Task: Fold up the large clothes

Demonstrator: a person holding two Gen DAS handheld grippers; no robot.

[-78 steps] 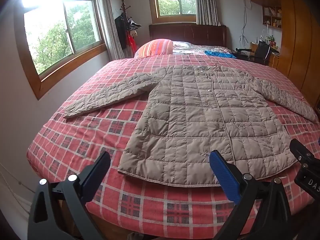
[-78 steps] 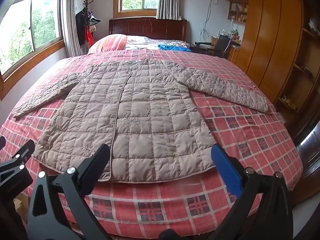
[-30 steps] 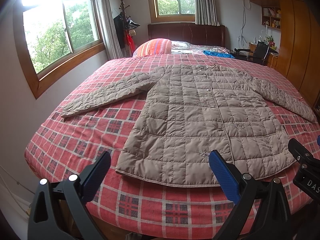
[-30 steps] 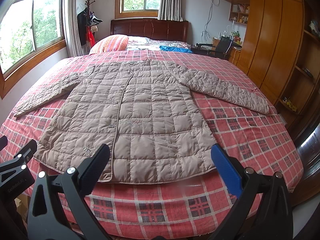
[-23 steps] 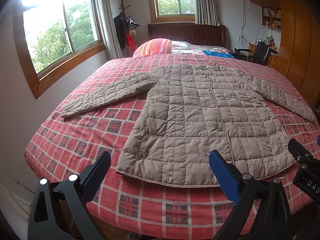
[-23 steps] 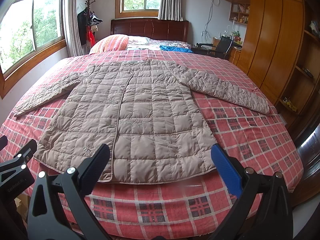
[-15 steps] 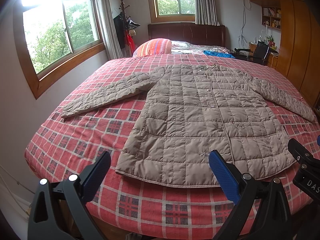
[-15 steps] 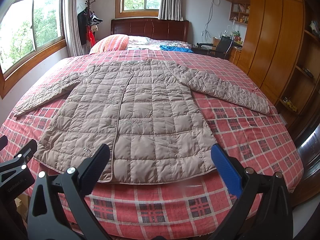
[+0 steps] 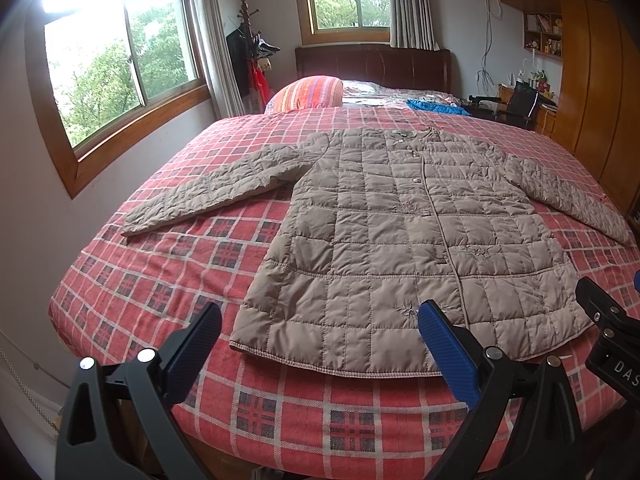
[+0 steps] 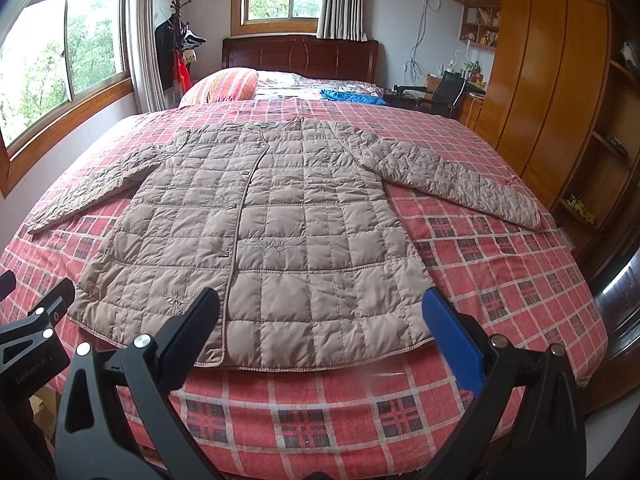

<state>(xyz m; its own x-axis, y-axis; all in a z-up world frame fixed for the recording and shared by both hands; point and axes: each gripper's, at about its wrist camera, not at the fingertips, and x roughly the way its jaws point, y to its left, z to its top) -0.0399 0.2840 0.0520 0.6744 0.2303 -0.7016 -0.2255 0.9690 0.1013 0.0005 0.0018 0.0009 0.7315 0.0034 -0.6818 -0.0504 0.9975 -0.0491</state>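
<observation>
A beige quilted coat (image 9: 392, 232) (image 10: 264, 236) lies flat, front up and buttoned, on a bed with a red plaid cover (image 9: 152, 272) (image 10: 512, 280). Both sleeves spread out to the sides. Its hem faces me near the foot of the bed. My left gripper (image 9: 320, 332) hangs open just short of the hem's left half, with nothing between its fingers. My right gripper (image 10: 320, 320) is open too, in front of the hem's right half, holding nothing. Each gripper's body shows at the edge of the other's view.
A striped pillow (image 9: 308, 94) and a blue cloth (image 10: 352, 96) lie at the head of the bed by the dark headboard (image 10: 300, 54). Windows and a coat stand (image 9: 250, 64) line the left wall. Wooden wardrobes (image 10: 552, 92) and a desk chair (image 10: 448, 92) stand right.
Both grippers have drawn back slightly from the bed since the earliest frames, then held still. The coat has not moved.
</observation>
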